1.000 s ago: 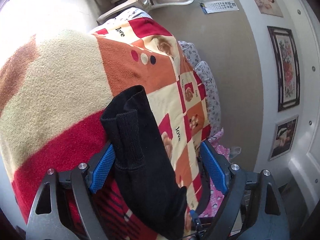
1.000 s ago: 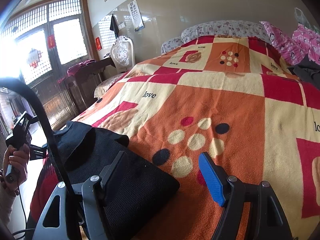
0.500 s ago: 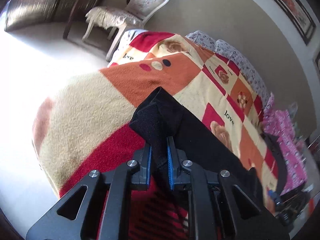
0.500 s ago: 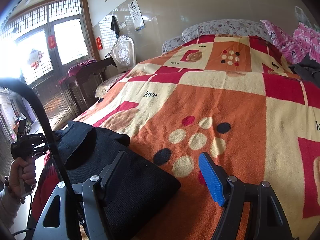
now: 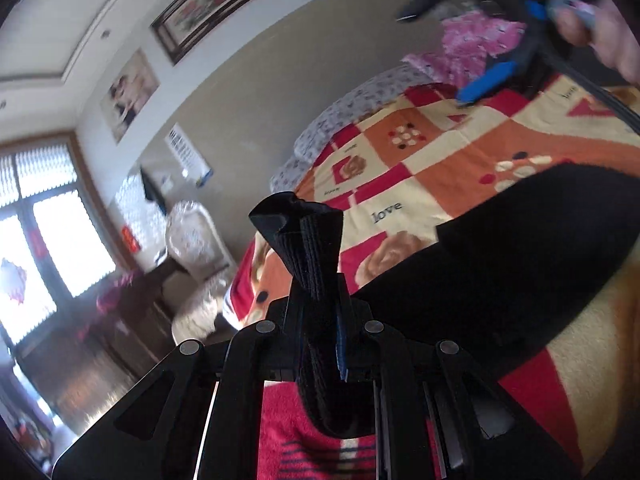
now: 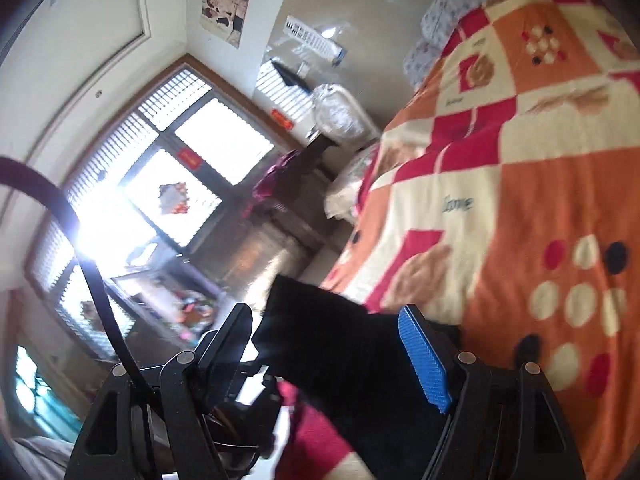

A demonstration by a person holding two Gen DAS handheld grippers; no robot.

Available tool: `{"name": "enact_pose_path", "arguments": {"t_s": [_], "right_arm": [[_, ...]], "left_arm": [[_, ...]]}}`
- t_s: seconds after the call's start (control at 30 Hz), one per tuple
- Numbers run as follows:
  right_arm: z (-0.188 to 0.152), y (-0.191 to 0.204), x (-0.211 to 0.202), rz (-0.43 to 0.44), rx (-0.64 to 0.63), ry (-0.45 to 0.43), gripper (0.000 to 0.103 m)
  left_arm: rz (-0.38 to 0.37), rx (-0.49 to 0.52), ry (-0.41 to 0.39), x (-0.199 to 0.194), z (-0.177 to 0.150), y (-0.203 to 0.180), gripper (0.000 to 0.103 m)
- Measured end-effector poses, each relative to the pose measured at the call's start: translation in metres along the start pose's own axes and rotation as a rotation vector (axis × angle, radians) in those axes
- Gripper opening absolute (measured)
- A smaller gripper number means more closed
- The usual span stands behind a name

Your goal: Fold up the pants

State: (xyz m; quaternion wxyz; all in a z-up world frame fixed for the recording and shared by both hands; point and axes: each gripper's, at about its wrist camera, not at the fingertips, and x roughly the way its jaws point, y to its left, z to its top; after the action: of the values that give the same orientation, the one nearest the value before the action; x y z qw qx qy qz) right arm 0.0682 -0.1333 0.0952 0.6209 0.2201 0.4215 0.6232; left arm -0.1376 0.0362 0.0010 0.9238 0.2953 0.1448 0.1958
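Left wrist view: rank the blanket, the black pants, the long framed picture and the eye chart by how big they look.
1. blanket
2. black pants, pinched at one end in the left tool; nearness to the camera inflates them
3. long framed picture
4. eye chart

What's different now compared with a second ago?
The left gripper, open around the black pants a second ago, has clamped a bunched end and lifted it. Both cameras swung toward the window. The right gripper stays open around the fabric; the blanket is unchanged.
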Motion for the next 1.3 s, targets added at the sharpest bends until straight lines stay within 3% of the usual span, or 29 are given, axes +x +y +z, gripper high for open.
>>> {"name": "enact_pose_path", "arguments": {"t_s": [0.13, 0.37, 0.47, 0.5, 0.53, 0.63, 0.9, 1.07, 1.3], "right_arm": [[0.008, 0.0, 0.048, 0.072, 0.062, 0.132, 0.073], [-0.001, -0.031, 0.089, 0.002, 0.193, 0.22, 0.073], [-0.002, -0.04, 0.089, 0.013, 0.22, 0.212, 0.056], [-0.002, -0.04, 0.09, 0.005, 0.209, 0.214, 0.044], [-0.002, -0.037, 0.089, -0.028, 0.175, 0.226, 0.025], [-0.004, -0.036, 0.076, -0.139, 0.104, 0.241, 0.013], [-0.006, -0.054, -0.002, -0.223, 0.107, 0.234, 0.012], [-0.017, -0.081, -0.036, -0.302, 0.157, 0.233, 0.012], [-0.031, -0.1, -0.054, -0.324, 0.179, 0.216, 0.012]], "left_arm": [[-0.045, 0.113, -0.053, -0.01, 0.005, -0.021, 0.011], [-0.058, 0.122, -0.066, -0.021, 0.004, -0.022, 0.011], [-0.084, 0.161, -0.079, -0.026, 0.007, -0.027, 0.011], [-0.089, 0.177, -0.089, -0.028, 0.008, -0.03, 0.011], [-0.096, 0.193, -0.099, -0.03, 0.009, -0.034, 0.011], [-0.13, 0.197, -0.112, -0.036, 0.019, -0.042, 0.011], [-0.267, 0.166, -0.177, -0.057, 0.061, -0.078, 0.011], [-0.349, 0.186, -0.167, -0.062, 0.075, -0.109, 0.011], [-0.384, 0.261, -0.118, -0.057, 0.073, -0.125, 0.013]]}}
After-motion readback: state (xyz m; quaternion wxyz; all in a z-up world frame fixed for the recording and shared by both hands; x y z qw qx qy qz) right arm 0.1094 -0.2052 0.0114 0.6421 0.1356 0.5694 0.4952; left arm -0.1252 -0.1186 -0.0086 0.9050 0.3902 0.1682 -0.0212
